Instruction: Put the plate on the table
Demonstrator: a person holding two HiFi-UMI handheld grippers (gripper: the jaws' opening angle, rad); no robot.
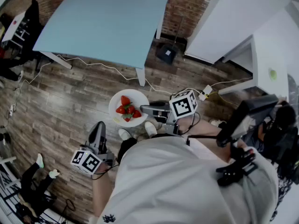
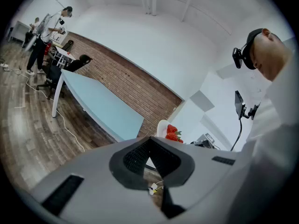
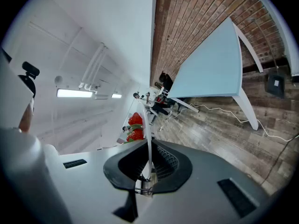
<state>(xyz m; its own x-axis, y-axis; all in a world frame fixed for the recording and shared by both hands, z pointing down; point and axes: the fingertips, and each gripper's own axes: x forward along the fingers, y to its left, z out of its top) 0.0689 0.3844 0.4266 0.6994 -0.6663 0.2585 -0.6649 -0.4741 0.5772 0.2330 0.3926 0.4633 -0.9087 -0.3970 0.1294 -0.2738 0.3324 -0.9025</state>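
Right claw (image 1: 146, 110) is pinching the near rim of the white plate (image 1: 139, 96), which runs as a thin edge between its jaws in the right gripper view. The grip is narrow, on the lip alone. Left claw (image 1: 98, 128) hangs lower and closer to the body, with its jaws pressed together on nothing and well apart from the plate. The plate carries a small heap of strawberries (image 1: 127, 110) and hangs in the air over the wooden floor (image 1: 70, 87), short of the table (image 1: 107, 22) and near its front corner leg (image 1: 140, 76). It is not yet on the table. To do the carry well, I would keep the plate level, since with only one rim held the far side can sag and the loose strawberries could roll off. I would lift it clear above the table's edge before moving forward, so the rim does not knock the corner. The plate should come down flat, well inside the edge. The pinch should open only once the base rests fully on the pale blue top.
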